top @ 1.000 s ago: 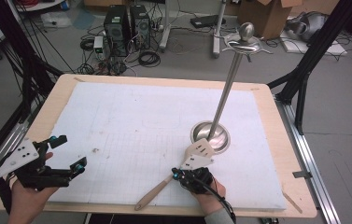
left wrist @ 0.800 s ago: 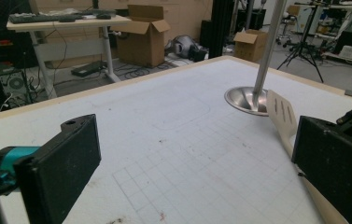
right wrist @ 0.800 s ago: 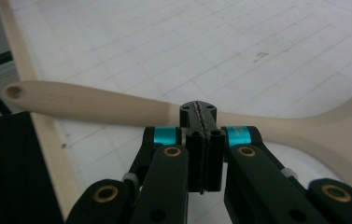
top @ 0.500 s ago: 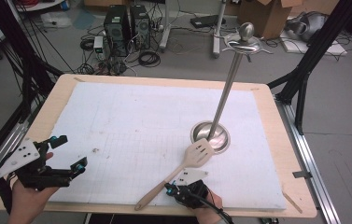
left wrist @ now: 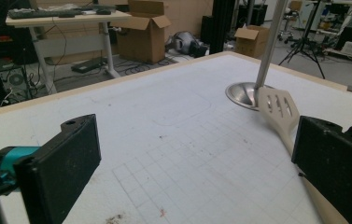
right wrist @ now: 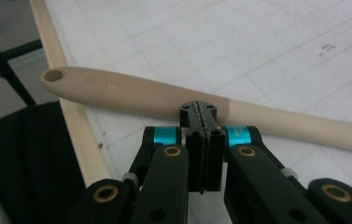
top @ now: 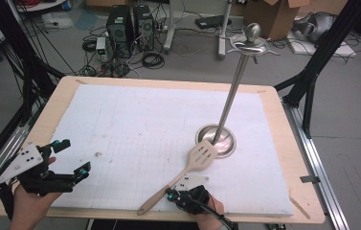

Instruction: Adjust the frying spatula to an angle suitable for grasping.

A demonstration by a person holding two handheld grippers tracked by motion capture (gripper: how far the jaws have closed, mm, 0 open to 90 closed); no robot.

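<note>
Beige plastic, one piece and slotted at the blade, the long-handled spatula lies flat on the white gridded table mat, its blade pointing toward two o'clock and touching the rim of the round steel base of the upright utensil stand. The hanging-hole end points toward seven o'clock, near the table's front edge. The right gripper sits just at the handle's six o'clock side with its jaws pressed fully together, holding nothing. The left gripper rests at eight o'clock on the mat, jaws spread wide and empty. The spatula looks light, stiff and rather smooth; a pinch at mid-handle should balance it best.
</note>
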